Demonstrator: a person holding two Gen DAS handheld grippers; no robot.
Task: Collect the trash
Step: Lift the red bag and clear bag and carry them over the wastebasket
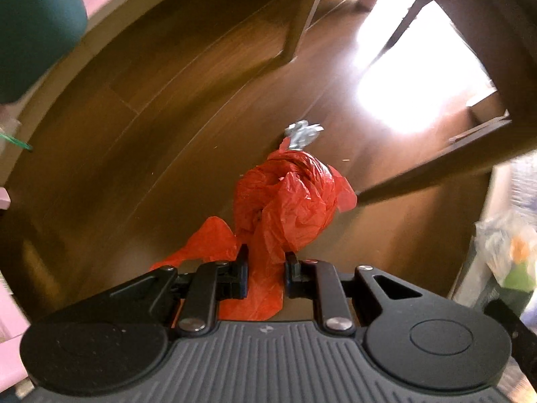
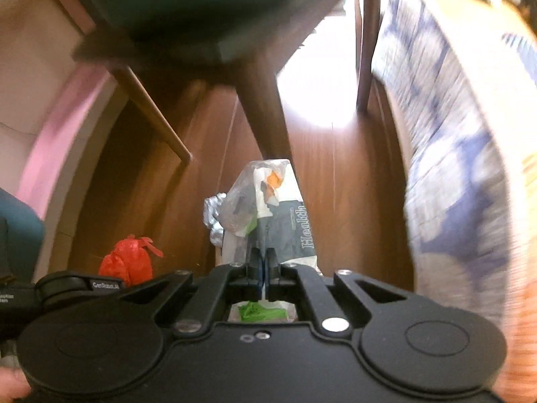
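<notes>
Warm indoor light, blown-out sun glare on the wooden floor (image 1: 161, 127) in both views, strong fisheye curving at the edges, motion blur smearing the patterned cloth (image 2: 449, 141) and chair legs (image 2: 265, 114)

Both wrist views look steeply down, close to the wooden floor (image 1: 141, 141), sharing the red bag (image 1: 285, 201) and foil (image 1: 302, 136).

We read "Health" in pale letters running sideways on the dark packet inside the clear trash bag (image 2: 268, 208), just ahead of the right gripper (image 2: 263, 262). Small white print on the left gripper's body (image 2: 100, 285), to its left, is too blurred for us to read.
</notes>
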